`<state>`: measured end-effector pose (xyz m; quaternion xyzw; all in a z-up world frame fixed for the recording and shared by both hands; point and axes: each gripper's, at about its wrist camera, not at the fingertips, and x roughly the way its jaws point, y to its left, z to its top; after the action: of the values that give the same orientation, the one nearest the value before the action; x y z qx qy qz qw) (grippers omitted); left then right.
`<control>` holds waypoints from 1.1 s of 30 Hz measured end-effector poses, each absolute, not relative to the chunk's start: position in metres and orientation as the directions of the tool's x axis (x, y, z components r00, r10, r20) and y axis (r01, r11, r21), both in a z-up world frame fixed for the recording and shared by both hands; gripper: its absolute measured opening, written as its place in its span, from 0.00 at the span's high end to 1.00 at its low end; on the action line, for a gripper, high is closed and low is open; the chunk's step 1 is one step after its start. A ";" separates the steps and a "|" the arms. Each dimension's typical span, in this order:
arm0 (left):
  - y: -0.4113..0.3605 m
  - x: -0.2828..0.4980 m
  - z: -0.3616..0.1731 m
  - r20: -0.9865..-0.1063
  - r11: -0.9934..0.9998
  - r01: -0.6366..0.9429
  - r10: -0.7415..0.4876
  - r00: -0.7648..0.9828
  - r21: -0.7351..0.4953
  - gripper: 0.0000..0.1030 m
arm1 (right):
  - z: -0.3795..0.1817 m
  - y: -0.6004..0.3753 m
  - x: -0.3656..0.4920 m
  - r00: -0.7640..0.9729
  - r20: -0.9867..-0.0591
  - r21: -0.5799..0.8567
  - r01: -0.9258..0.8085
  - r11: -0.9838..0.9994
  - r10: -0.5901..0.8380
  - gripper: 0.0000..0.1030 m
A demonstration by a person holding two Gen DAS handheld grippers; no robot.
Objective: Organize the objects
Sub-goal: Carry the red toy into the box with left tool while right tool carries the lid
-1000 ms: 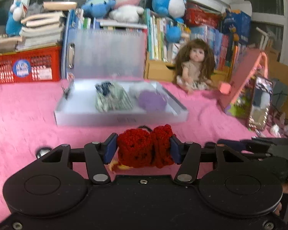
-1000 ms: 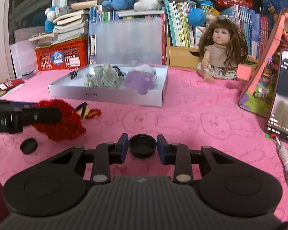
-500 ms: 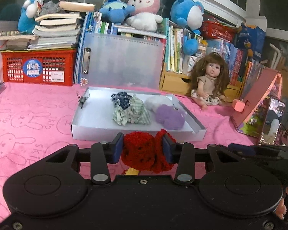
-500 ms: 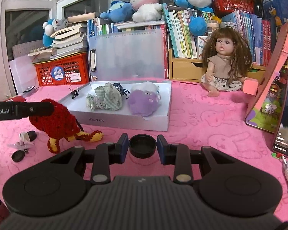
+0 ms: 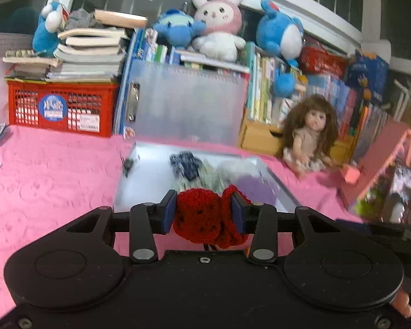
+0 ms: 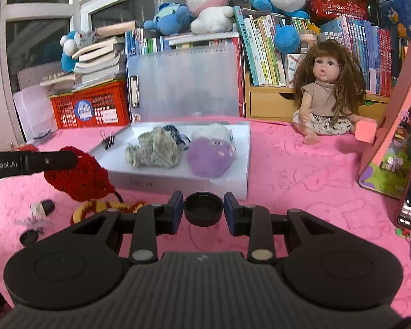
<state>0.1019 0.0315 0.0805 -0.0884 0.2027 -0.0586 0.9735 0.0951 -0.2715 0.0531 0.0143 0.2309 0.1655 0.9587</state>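
Note:
My left gripper (image 5: 204,213) is shut on a red crocheted toy (image 5: 205,220) and holds it in the air just before the near wall of a white box (image 5: 148,175). In the right wrist view the toy (image 6: 76,175) hangs left of the box (image 6: 178,185), its yellow striped legs (image 6: 104,208) trailing. The box holds a green-grey cloth bundle (image 6: 153,152) and a purple and white plush (image 6: 211,155). My right gripper (image 6: 203,209) is shut on a black round cap (image 6: 203,209), low over the pink cloth.
A doll (image 6: 326,93) sits at the back right beside a pink toy house (image 6: 391,137). A red crate (image 6: 90,108) with books stands back left. A binder clip (image 6: 109,140) is on the box corner. Small black caps (image 6: 28,237) lie on the cloth at left.
My left gripper has risen and moved towards the box with the red toy, its legs lifting off the cloth. My right gripper has stayed almost still with the cap.

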 end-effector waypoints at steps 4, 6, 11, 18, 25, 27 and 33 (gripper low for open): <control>0.041 0.120 0.096 -0.343 0.974 0.062 -0.135 0.930 -0.216 0.62 | 0.060 -0.271 0.109 0.841 -0.430 0.129 -0.302 0.945 0.327 0.64; 0.045 0.131 0.102 -0.332 0.973 0.060 -0.134 0.934 -0.224 0.62 | 0.063 -0.270 0.116 0.841 -0.431 0.139 -0.298 0.944 0.328 0.64; 0.049 0.163 0.100 -0.352 0.971 0.036 -0.119 0.929 -0.234 0.62 | 0.065 -0.264 0.138 0.834 -0.438 0.164 -0.291 0.942 0.334 0.64; 0.057 0.196 0.070 -0.420 0.972 -0.045 -0.057 0.906 -0.230 0.62 | 0.058 -0.254 0.168 0.803 -0.469 0.224 -0.296 0.928 0.369 0.64; 0.063 0.214 0.048 -0.453 0.971 -0.085 -0.026 0.891 -0.224 0.62 | 0.048 -0.238 0.189 0.772 -0.498 0.241 -0.315 0.918 0.395 0.64; 0.063 0.219 0.044 -0.460 0.970 -0.090 -0.024 0.888 -0.225 0.62 | 0.046 -0.234 0.195 0.763 -0.508 0.239 -0.321 0.917 0.399 0.64; 0.065 0.244 0.036 -0.491 0.966 -0.105 -0.025 0.871 -0.235 0.62 | 0.037 -0.221 0.212 0.738 -0.548 0.222 -0.326 0.919 0.394 0.64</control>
<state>0.2441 0.0651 0.0358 -0.1282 0.2532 0.0208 0.9586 0.2121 -0.2211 0.0371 0.0557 0.3060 0.1935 0.9305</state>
